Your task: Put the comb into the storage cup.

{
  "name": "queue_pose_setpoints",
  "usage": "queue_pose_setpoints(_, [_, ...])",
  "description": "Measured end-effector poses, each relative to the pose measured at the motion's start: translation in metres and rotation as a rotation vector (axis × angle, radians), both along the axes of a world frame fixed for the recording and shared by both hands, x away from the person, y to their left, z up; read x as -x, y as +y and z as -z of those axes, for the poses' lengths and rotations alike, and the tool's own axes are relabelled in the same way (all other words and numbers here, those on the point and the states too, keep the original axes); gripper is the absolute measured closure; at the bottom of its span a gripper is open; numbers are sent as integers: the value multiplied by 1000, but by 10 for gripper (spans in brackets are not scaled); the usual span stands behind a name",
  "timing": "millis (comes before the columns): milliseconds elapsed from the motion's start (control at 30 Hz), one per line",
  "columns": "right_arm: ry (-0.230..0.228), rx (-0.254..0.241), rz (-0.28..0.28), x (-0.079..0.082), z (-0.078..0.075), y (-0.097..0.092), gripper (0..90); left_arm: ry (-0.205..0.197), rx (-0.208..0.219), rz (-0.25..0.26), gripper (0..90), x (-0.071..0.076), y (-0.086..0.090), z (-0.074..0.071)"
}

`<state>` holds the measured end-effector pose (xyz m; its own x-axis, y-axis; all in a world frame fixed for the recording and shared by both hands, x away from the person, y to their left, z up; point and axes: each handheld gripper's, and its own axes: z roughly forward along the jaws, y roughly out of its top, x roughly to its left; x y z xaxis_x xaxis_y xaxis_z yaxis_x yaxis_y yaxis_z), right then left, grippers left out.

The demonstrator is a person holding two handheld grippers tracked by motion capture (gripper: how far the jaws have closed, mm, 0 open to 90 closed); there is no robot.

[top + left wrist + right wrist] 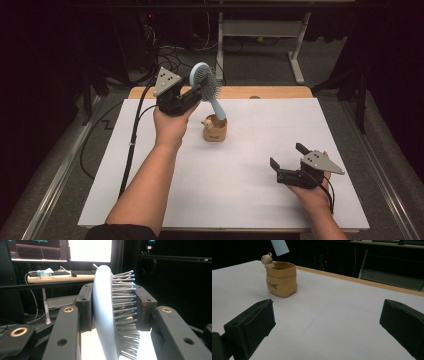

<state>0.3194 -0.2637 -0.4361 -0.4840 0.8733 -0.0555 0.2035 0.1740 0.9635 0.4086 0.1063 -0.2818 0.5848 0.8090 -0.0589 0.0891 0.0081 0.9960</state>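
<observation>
Hairbrush (206, 82) first: our left gripper (192, 95) holds it near the far edge of the desk (250, 200), jaws clamped across the head, one on the smooth back, one on the bristles. We judge it light and stiff, though the springy bristles may let it twist. Its handle dips into the little pot (215, 129). Our right gripper (286, 156) rests near the right edge, jaws wide, holding nothing.

Left tool (199, 92) raised on an outstretched forearm, jaws clamped shut; right tool (289, 159) held low, jaws spread wide apart.
</observation>
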Motion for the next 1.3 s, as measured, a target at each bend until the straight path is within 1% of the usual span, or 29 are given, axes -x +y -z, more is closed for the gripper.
queue_pose_setpoints(200, [1, -1, -1, 0, 0, 0, 2, 1, -1, -4, 578, -3, -1, 3])
queue_pose_setpoints(433, [-4, -7, 4, 0, 0, -1, 2, 4, -12, -11, 578, -5, -3, 7])
queue_pose_setpoints(667, [-4, -10, 9, 0, -1, -2, 2, 19, -14, -22, 578, -7, -3, 14])
queue_pose_setpoints(967, [-7, -13, 11, 0, -1, -2, 2, 33, -16, -21, 578, -9, -4, 22])
queue_pose_setpoints(1300, [-19, -17, 19, 1, -2, -3, 2, 32, -22, -24, 578, -9, -7, 31])
